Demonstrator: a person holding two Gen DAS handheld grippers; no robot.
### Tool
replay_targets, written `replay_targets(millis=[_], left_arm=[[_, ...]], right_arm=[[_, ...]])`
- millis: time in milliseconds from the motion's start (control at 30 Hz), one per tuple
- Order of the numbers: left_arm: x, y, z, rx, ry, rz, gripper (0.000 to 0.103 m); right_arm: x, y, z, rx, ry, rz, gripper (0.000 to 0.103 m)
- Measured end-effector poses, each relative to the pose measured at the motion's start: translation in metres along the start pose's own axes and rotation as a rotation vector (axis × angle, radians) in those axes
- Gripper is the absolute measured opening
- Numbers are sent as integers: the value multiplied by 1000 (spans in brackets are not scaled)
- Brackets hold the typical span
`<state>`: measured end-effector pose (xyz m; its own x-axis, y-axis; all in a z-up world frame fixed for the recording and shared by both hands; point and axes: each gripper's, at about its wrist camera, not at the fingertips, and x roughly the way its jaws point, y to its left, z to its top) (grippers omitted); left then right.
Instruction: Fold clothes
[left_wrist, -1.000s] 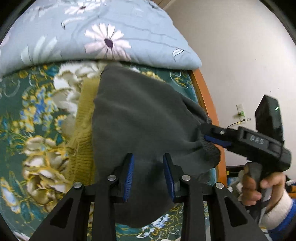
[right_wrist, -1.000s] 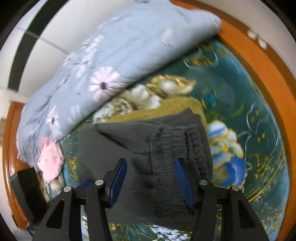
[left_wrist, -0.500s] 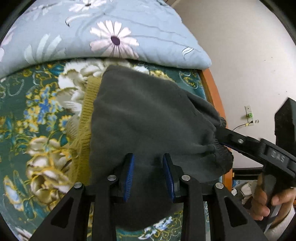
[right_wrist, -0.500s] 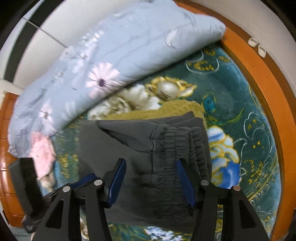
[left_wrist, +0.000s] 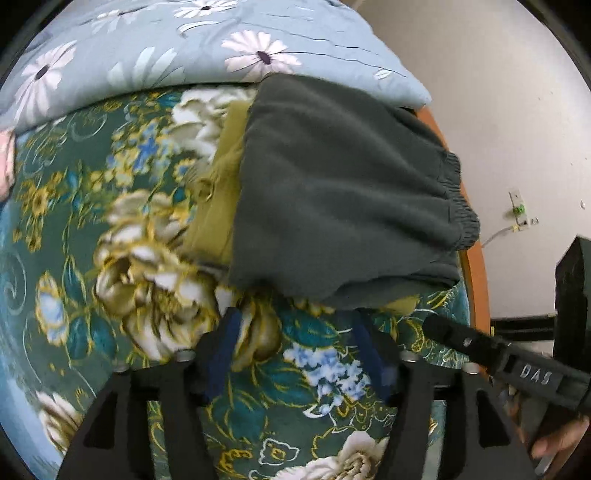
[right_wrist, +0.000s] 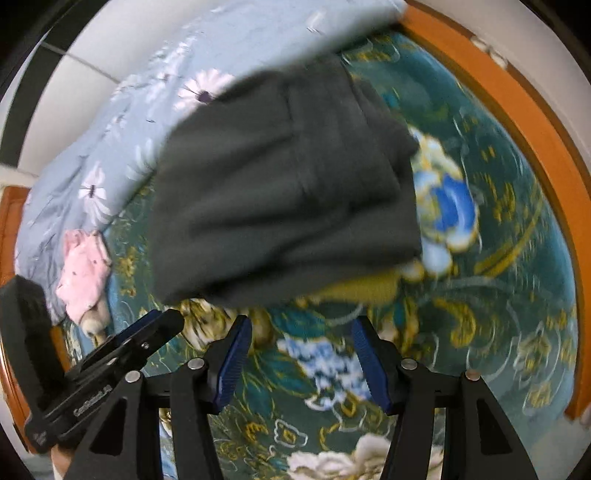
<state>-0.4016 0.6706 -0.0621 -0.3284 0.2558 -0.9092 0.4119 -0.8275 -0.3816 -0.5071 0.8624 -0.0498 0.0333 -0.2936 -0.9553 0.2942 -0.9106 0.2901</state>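
A dark grey folded garment (left_wrist: 332, 192) with an elastic waistband lies on an olive knitted garment (left_wrist: 218, 206) on the green floral bedspread (left_wrist: 92, 240). My left gripper (left_wrist: 295, 350) is just short of the grey garment's near edge. Its jaws are opening and nothing is between them, only bedspread below. In the right wrist view the grey garment (right_wrist: 288, 192) is blurred, with the olive one (right_wrist: 362, 288) peeking out beneath. My right gripper (right_wrist: 301, 332) stands open and empty, also drawn back from the cloth. Each gripper shows in the other's view: the right gripper (left_wrist: 432, 326) and the left gripper (right_wrist: 162, 325).
A light blue daisy quilt (left_wrist: 184, 55) is bunched behind the garments. A pink cloth (right_wrist: 83, 273) lies at the left by the quilt. The orange wooden bed frame (right_wrist: 517, 110) borders the bedspread, with a white wall and a socket (left_wrist: 519, 210) beyond. A hand (left_wrist: 554, 446) holds the right gripper.
The left gripper, pinched on the grey garment before, has let go and spread its jaws. Both grippers have drawn back off the garment, which now lies flat.
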Motion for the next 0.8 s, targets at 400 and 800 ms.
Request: replay_targets(millis=[400, 800], left_arm=[[-3, -16, -42, -7, -13, 116, 92], [-33, -35, -57, -74, -97, 263, 93]], right_arm=[[-13, 1, -29, -115, 20, -136, 96], [-23, -4, -22, -213, -12, -118, 103]])
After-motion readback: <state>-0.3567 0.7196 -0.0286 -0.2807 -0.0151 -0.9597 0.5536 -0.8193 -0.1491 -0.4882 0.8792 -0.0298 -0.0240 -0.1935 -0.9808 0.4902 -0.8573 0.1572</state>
